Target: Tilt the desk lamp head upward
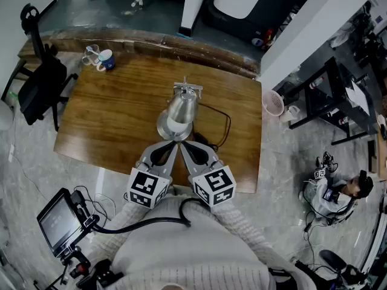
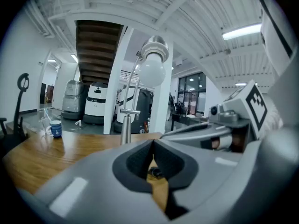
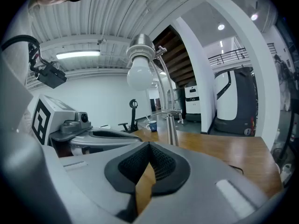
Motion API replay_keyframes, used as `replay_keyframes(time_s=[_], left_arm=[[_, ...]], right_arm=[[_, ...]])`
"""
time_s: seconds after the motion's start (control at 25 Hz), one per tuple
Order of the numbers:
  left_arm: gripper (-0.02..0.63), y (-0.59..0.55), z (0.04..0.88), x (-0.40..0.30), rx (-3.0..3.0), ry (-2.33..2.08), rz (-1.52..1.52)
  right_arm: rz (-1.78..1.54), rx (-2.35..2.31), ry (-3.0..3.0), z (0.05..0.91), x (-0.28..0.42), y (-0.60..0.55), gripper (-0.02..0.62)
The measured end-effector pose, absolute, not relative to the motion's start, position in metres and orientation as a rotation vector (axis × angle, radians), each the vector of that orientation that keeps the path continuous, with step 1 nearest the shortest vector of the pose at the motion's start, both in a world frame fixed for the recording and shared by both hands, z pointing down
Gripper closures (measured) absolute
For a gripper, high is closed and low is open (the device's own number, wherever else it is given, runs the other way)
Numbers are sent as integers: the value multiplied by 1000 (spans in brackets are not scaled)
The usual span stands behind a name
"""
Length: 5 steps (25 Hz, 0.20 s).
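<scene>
A chrome desk lamp (image 1: 181,106) stands mid-table on the wooden table (image 1: 109,119), its head with a white bulb (image 1: 174,125) drooping toward me. In the head view both grippers meet tip to tip just in front of the bulb: the left gripper (image 1: 175,145) and the right gripper (image 1: 184,144), both shut and holding nothing. The left gripper view has its shut gripper (image 2: 153,141) low, with the bulb (image 2: 152,72) above and the lamp stem (image 2: 126,125) behind. From the right gripper (image 3: 149,146) the bulb (image 3: 139,76) hangs overhead, apart from the tips.
A black cable (image 1: 222,125) loops on the table to the lamp's right. A blue mug (image 1: 106,59) and a glass cup (image 1: 91,54) sit at the far left corner. A black chair (image 1: 39,86) stands left of the table; a small monitor (image 1: 59,220) sits on the floor near me.
</scene>
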<state>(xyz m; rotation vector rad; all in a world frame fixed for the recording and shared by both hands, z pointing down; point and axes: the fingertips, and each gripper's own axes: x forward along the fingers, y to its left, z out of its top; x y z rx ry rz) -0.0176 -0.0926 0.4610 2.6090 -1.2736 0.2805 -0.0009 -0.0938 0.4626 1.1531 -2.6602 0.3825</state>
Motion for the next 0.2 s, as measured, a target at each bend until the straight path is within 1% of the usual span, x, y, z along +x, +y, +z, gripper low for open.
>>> replay_keyframes(time_s=[0.2], left_arm=[[598,-94,459,-16,2605,-1258,244]], right_arm=[[386,1152,-2661,465,0,-93,597]])
